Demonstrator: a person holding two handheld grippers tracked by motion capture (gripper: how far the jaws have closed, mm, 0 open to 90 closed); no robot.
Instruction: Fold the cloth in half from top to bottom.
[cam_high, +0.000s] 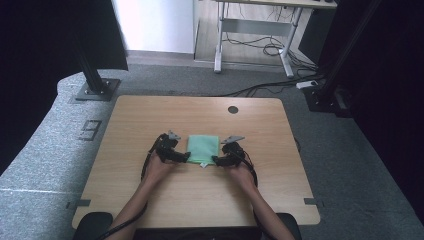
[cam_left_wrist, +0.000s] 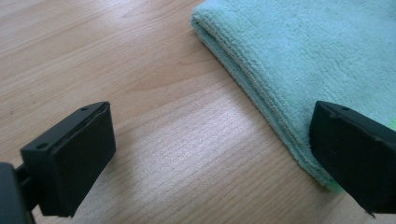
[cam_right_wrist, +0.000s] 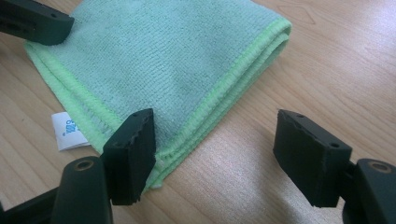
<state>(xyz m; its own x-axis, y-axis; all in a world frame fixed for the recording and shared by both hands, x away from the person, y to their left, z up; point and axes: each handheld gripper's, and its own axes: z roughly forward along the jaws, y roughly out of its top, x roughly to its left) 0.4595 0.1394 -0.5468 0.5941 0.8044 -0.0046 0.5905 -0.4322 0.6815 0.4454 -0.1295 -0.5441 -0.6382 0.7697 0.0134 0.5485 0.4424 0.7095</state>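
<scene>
A folded green cloth lies flat on the desk, directly between the two pairs of tongs and close to both. Its near edge sits level with their tips, and the rest of it stretches away from the person, beyond them. The left tongs stand at the cloth's near left corner, their jaws wide apart and gripping nothing. In the left gripper view one jaw hangs over bare wood while the other sits over the cloth's folded edge, so that this edge runs into the gap between them; whether that jaw presses on the fabric cannot be told. The right tongs stand at the near right corner, also spread open and empty. In the right gripper view one jaw rests over the corner of the cloth, just beside its bright stitched hem, and the other is off the fabric, above the wood, with the hem passing between the two. A small white tag sticks out from the near edge, just beside the jaw that covers the corner. A tip of the left tongs shows at the cloth's far corner there.
</scene>
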